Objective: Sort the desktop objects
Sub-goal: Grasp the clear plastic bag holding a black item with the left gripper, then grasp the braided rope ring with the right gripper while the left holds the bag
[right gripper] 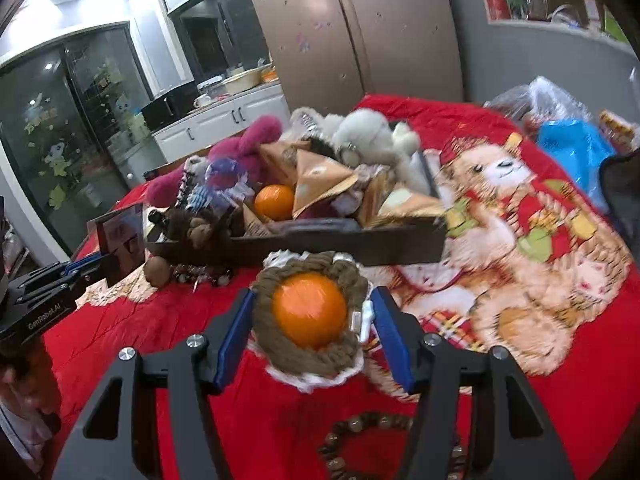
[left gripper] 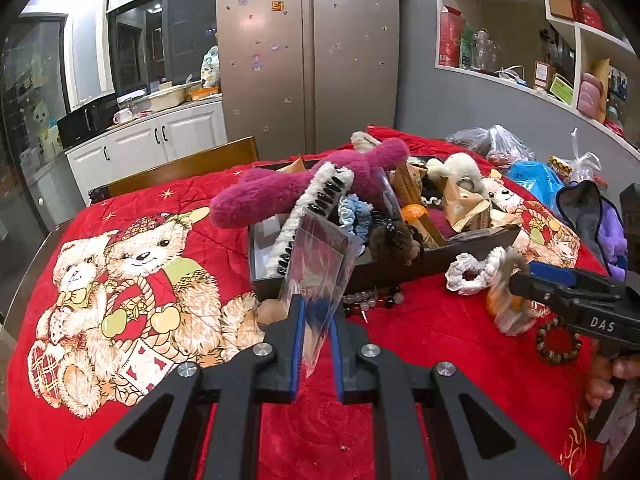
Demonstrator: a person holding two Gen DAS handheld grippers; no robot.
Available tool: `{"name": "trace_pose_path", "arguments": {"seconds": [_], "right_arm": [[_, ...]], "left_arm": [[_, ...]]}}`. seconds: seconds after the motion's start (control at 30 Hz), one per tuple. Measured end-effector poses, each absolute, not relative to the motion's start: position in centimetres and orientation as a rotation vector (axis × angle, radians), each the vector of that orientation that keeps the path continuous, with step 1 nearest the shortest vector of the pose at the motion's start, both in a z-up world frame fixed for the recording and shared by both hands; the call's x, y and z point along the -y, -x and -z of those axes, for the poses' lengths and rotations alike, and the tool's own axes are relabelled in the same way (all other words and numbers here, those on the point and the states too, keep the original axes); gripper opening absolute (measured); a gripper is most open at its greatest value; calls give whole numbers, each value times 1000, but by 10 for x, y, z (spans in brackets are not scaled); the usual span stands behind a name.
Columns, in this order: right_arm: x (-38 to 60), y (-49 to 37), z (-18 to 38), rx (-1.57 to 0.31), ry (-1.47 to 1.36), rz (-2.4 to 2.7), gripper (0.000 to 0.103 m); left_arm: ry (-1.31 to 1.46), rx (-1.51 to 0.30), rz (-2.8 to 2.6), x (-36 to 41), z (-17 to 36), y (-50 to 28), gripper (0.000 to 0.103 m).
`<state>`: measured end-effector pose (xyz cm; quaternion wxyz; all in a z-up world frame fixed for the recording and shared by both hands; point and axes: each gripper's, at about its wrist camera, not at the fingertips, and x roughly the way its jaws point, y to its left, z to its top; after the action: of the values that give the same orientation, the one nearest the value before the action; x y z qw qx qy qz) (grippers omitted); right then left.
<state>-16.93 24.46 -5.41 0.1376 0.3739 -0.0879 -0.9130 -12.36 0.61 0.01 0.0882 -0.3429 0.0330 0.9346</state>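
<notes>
"DAS" on the right hand-held gripper (left gripper: 520, 280) — "GenRobot.AI" on the left hand-held gripper (right gripper: 90, 266).

Home kitchen: fridge (left gripper: 308, 52), cabinets (left gripper: 160, 140).

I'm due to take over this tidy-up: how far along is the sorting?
Done: the dark tray is heaped with plush toys and snack packets. In hand: the left gripper pinches a clear plastic sleeve; the right gripper brackets a wrapped orange fruit. Left: a brown bead bracelet, a white scrunchie.
</notes>
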Motion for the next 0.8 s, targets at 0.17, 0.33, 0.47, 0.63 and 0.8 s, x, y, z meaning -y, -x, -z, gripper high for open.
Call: {"name": "trace_pose_path", "arguments": {"seconds": [0.17,0.33,0.47,0.63,0.8], "right_arm": [[-243,170,61,220,-1115,2629,55],[-236,171,64,181,-1131,2601,25],[-233,170,64,165,-1137,2604,24],[-237,168,59,216,-1108,2604,3],[-235,164,50,179,-1080,2606,1]], "left_arm": [[1036,-96,-2773,-7,2,124,12],[1036,-107,-2770,-8,3,123,12],[1037,-101,-2771,-8,4,124,12],[1041,-86,-2768,-6,2,124,12],[1036,-77,-2766,-6,1,124,12]]}}
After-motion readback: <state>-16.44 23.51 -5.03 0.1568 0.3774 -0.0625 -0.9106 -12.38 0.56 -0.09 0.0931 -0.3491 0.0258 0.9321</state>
